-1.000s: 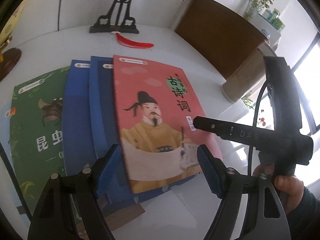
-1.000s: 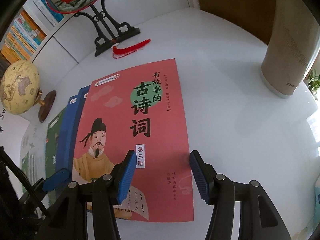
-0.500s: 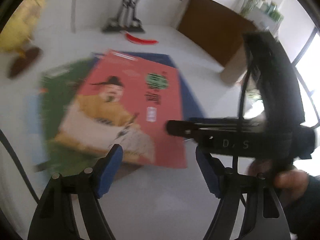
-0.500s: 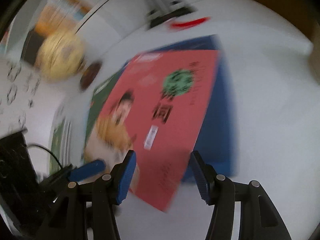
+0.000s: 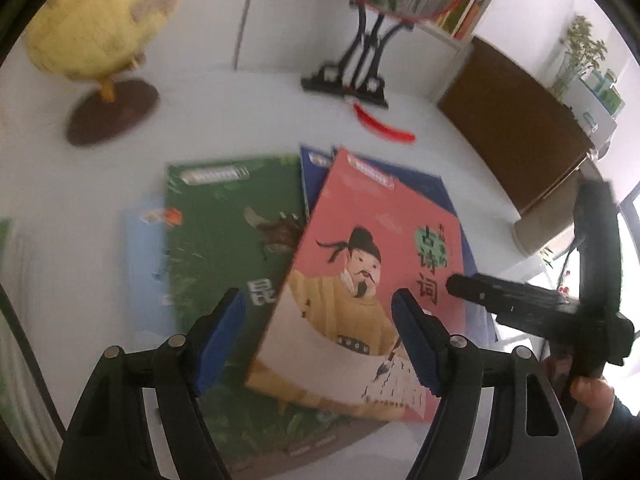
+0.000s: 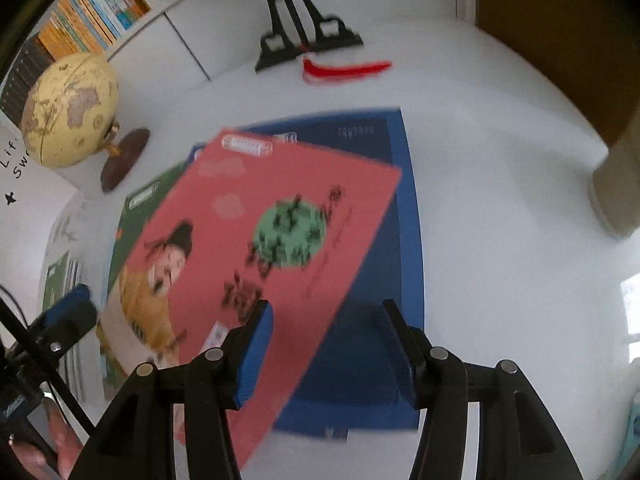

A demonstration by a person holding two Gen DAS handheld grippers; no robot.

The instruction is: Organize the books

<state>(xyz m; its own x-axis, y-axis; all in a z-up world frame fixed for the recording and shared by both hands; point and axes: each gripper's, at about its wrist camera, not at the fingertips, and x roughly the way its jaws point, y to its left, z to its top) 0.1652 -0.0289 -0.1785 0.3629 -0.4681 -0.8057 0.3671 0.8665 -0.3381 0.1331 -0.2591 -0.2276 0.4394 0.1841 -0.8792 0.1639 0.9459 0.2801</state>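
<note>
A pink book (image 5: 360, 248) (image 6: 240, 220) with a robed figure on its cover lies askew on top of a flat spread of books. Under it are blue books (image 6: 400, 200) (image 5: 432, 188), a green book (image 5: 224, 240) (image 6: 136, 216) and a pale blue one (image 5: 144, 260). My left gripper (image 5: 316, 340) hovers open over the pink book's lower left part, with nothing gripped. My right gripper (image 6: 328, 348) is open above the pink book's lower right edge and the blue cover. In the left wrist view its finger reaches to that right edge; whether they touch I cannot tell.
The books lie on a white table (image 6: 500, 200). A yellow globe (image 5: 104, 20) (image 6: 68, 112) stands at the back left. A black fan stand (image 5: 360, 72) with a red tassel (image 5: 380, 120) is at the back centre. A beige cylinder (image 6: 616, 184) and a brown cabinet (image 5: 512, 128) are to the right.
The pink book has swung askew: its lower end now lies over the green book, and more of the blue cover shows at right. Both views have shifted; both grippers stay open.
</note>
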